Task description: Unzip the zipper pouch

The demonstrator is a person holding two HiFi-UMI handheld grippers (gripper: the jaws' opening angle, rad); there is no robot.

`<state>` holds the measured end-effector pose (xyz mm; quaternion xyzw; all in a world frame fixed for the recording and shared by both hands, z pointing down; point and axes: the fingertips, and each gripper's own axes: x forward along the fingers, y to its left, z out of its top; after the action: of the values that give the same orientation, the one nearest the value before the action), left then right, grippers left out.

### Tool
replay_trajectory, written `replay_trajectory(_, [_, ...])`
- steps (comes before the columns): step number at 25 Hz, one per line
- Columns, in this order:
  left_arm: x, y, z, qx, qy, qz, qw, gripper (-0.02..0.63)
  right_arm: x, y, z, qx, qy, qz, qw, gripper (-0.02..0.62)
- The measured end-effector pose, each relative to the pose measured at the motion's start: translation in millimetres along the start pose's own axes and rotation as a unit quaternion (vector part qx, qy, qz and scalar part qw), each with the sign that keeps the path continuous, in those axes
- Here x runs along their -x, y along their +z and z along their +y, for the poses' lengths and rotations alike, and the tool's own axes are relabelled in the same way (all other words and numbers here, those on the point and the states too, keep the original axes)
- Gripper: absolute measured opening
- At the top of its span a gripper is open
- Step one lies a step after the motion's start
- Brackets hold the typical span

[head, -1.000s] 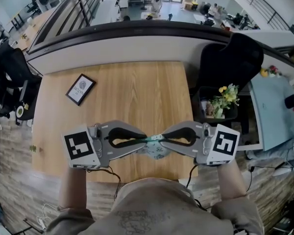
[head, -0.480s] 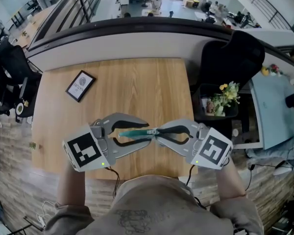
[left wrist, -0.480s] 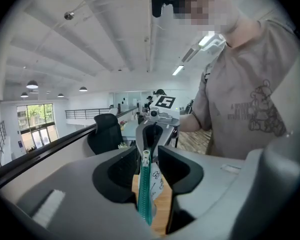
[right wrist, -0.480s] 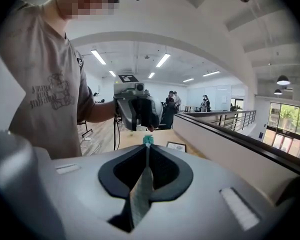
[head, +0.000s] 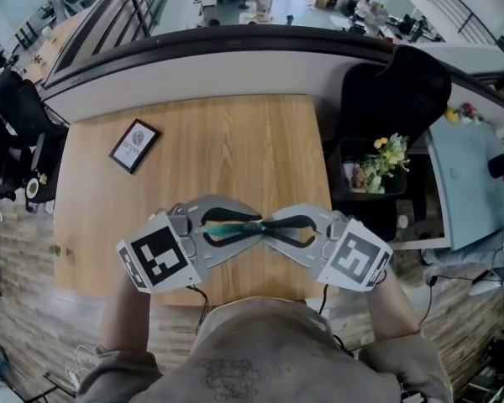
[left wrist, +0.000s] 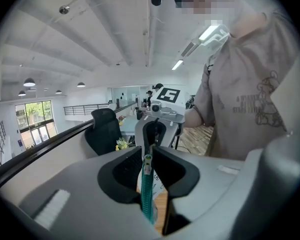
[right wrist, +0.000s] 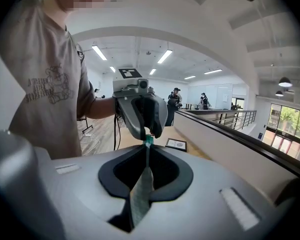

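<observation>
My two tools meet nose to nose above the near strip of the table (head: 235, 141), just inside its front edge and close over my lap. My left gripper (head: 250, 223) is closing on the teal zipper (left wrist: 148, 194). The tape runs up the narrow slot between its jaws, and a small silver piece sits at their tips with the pads against it. My right gripper (right wrist: 147, 151) is pressed together on the pouch (right wrist: 141, 194), pinching the grey patterned cloth at the zipper's end. The pouch is held in the air between the two noses, above the wood. From above, only a short green stretch of zipper shows inside the loop of the left jaws, and the pouch body is mostly hidden under the tools. Beyond the noses the tabletop runs as open wood to its far edge under the curved ledge (head: 235, 53). A small framed card (head: 135, 145) lies near the far left corner, well apart from my hands. Past the table's right edge stand a black chair (head: 395, 99) and a bunch of flowers (head: 385, 162), near that edge.
</observation>
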<state>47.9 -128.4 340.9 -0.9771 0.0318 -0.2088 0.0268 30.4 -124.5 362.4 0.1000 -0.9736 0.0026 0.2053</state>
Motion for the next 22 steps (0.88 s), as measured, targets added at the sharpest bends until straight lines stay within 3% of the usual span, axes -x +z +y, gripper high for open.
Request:
replay_trajectory(10, [0.1, -5.5, 2.2, 0.015, 0.017, -0.013, 0.9997, 0.046, -2.4, -5.8, -2.1, -0.015, 0.0, 0.001, 1.0, 0.031])
replay_trajectory(13, [3.8, -2.2, 8.1, 0.043, 0.035, -0.041, 0.9976, 0.044, -3.7, -3.4, -6.0, -0.021, -0.003, -0.01, 1.0, 0.029])
replay_trajectory(18, [16.6, 5.6, 23.9, 0.108, 0.086, -0.087, 0.9866, 0.041, 0.1, 0.2, -18.3, -0.048, -0.03, -0.025, 0.998, 0.028])
replay_trajectory(22, [26.7, 5.0, 30.4, 0.121, 0.098, -0.106, 0.9821, 0.038, 2.2, 6.1, -23.1, -0.061, -0.04, -0.041, 0.997, 0.026])
